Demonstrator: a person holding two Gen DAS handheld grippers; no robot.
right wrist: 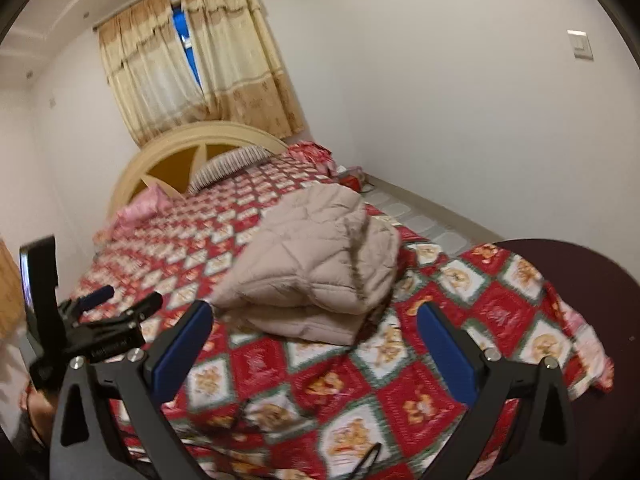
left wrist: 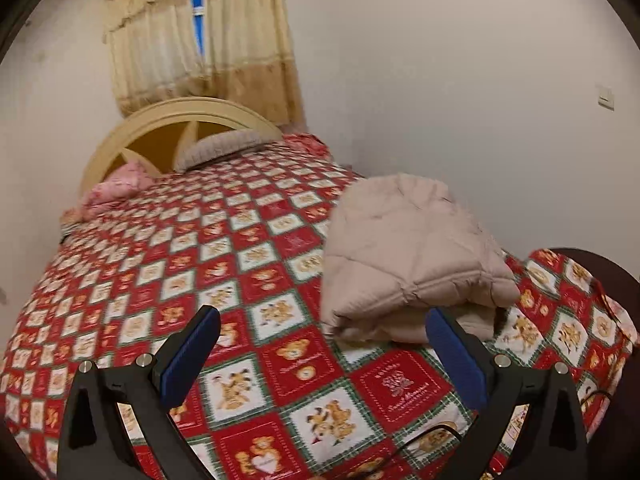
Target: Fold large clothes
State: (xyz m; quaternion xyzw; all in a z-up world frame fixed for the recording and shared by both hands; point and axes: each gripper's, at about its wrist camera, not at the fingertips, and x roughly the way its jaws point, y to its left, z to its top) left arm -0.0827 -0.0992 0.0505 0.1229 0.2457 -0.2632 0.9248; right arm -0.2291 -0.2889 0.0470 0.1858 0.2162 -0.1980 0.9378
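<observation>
A beige quilted puffer jacket (left wrist: 412, 256) lies folded into a thick bundle on the red patchwork bedspread (left wrist: 208, 264), near the bed's right side. It also shows in the right wrist view (right wrist: 316, 264). My left gripper (left wrist: 324, 320) is open and empty, just short of the bundle's near edge, its right finger next to the lower fold. My right gripper (right wrist: 314, 316) is open and empty, in front of the bundle's near edge. The left gripper (right wrist: 120, 308) also shows at the left of the right wrist view.
A cream arched headboard (left wrist: 176, 120), a striped pillow (left wrist: 220, 148) and a pink pillow (left wrist: 116, 188) stand at the bed's far end. A dark rounded footboard (right wrist: 592, 280) lies at the right. A black cable (right wrist: 368, 456) crosses the near bedspread. White wall on the right.
</observation>
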